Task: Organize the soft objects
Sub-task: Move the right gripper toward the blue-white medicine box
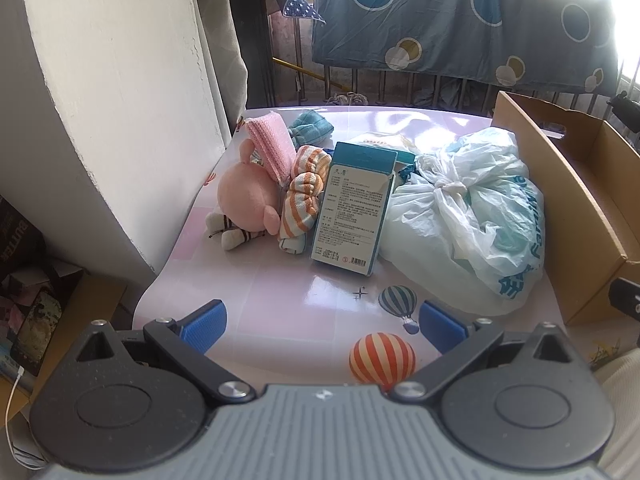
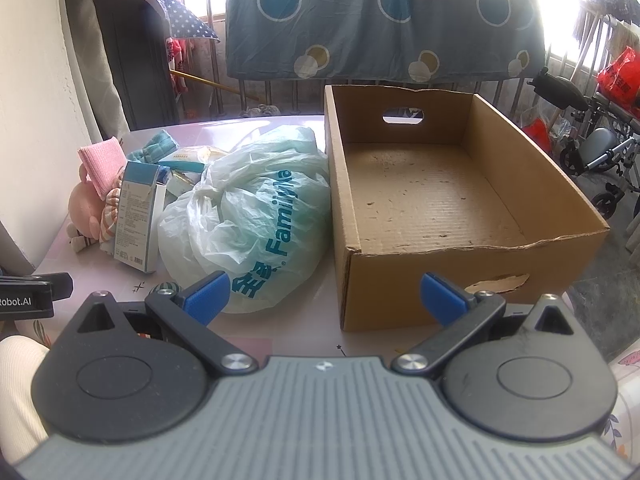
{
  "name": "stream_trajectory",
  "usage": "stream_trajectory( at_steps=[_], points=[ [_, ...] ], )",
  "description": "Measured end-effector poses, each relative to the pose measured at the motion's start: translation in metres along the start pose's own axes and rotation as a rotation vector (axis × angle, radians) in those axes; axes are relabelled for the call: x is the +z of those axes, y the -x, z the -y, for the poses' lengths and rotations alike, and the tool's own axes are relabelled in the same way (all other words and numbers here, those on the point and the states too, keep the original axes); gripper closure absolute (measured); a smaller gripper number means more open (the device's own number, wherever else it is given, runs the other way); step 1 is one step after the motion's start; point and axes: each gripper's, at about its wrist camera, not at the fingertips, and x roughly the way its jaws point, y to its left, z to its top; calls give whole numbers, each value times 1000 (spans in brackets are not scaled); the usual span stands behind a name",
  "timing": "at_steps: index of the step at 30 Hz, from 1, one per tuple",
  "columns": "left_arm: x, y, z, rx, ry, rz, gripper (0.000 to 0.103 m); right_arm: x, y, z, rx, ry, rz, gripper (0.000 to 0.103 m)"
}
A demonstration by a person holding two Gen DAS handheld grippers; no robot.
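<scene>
A pink plush toy (image 1: 246,200) lies at the table's left, with a pink knitted cloth (image 1: 270,144), an orange-striped cloth (image 1: 302,196) and a teal cloth (image 1: 312,126) beside it. A tied white plastic bag (image 1: 468,216) fills the middle; it also shows in the right wrist view (image 2: 256,216). An empty cardboard box (image 2: 432,200) stands on the right. My left gripper (image 1: 322,326) is open and empty over the near table edge. My right gripper (image 2: 324,298) is open and empty before the bag and box.
A blue-white carton (image 1: 352,208) stands upright between the cloths and the bag. A white wall (image 1: 112,100) borders the table (image 1: 280,304) on the left. A blue dotted sheet (image 2: 380,16) hangs behind. A wheelchair (image 2: 592,148) stands at far right.
</scene>
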Motion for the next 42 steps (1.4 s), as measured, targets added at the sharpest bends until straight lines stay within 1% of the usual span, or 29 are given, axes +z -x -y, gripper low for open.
stream_trajectory(
  at_steps=[10, 15, 18, 21, 24, 30, 36, 38, 42],
  points=[
    [-2, 1, -4, -14, 16, 3, 0, -1, 2, 1, 19, -2, 19, 1],
    [-4, 1, -11, -37, 26, 8, 0, -1, 4, 2, 46, -8, 36, 1],
    [-6, 2, -15, -50, 14, 18, 0, 0, 6, -1, 71, 1, 58, 1],
    [-8, 2, -20, -56, 14, 23, 0, 4, 7, -7, 106, 29, 87, 1],
    [-9, 1, -27, -39, 13, 38, 0, 9, 6, -16, 162, 66, 115, 1],
    [-11, -2, -44, -32, 16, 72, 0, 20, -1, -26, 313, 35, 146, 1],
    [-13, -15, -57, -53, 33, 78, 0, 28, -11, -40, 399, 26, 153, 1],
    [-13, -19, -59, -59, 22, 83, 0, 31, -16, -45, 418, 29, 146, 1],
    [-9, -28, -56, -55, -21, 85, 4, 34, -28, -56, 449, 39, 131, 2]
  ],
)
